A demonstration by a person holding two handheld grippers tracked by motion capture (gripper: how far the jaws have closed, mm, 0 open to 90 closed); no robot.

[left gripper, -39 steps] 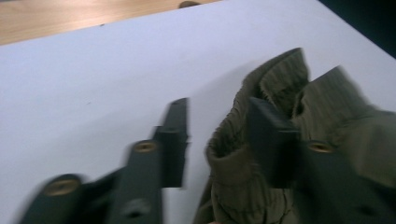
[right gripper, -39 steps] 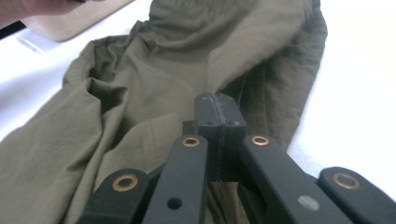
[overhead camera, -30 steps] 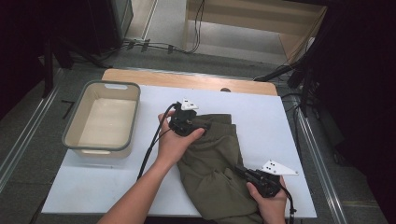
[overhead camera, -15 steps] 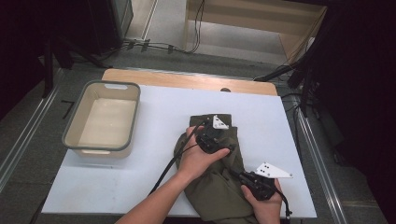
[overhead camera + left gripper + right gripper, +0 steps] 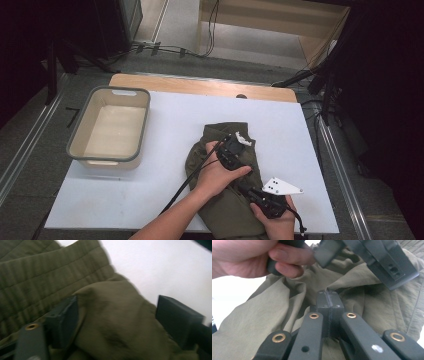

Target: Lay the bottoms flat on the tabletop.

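right gripper (image 5: 257, 192): nearest the person, at the near right of the counter; jaws pressed fully together on a pinch of cloth, which the right gripper view shows puckering up into the closed tips.
garment (image 5: 220, 150): olive-green, loosely folded, lying on the white counter (image 5: 165, 125) right of centre, near end reaching the front edge under the hands.
left gripper (image 5: 234, 146): just beyond the right one, on top of the garment's middle; jaws have just been opening and stand wide apart, a hump of cloth between them, pads not pressing it as far as the blurred left gripper view shows.
handling: judged light, soft, limp; thin woven cloth that slides over itself and sags wherever unsupported. Not fragile.
where to grip: judged best at a hem, a seam or a folded edge, pinched through all layers; a bite in the flat middle would likely lift one layer only.
risk: layers slipping apart as the fold is pulled.
bin (image 5: 111, 129): grey-rimmed, pale inside, nothing in it, on the counter's left, well apart from the garment.
far edge: wooden strip (image 5: 200, 86) behind the white sheet, cables on the floor beyond.
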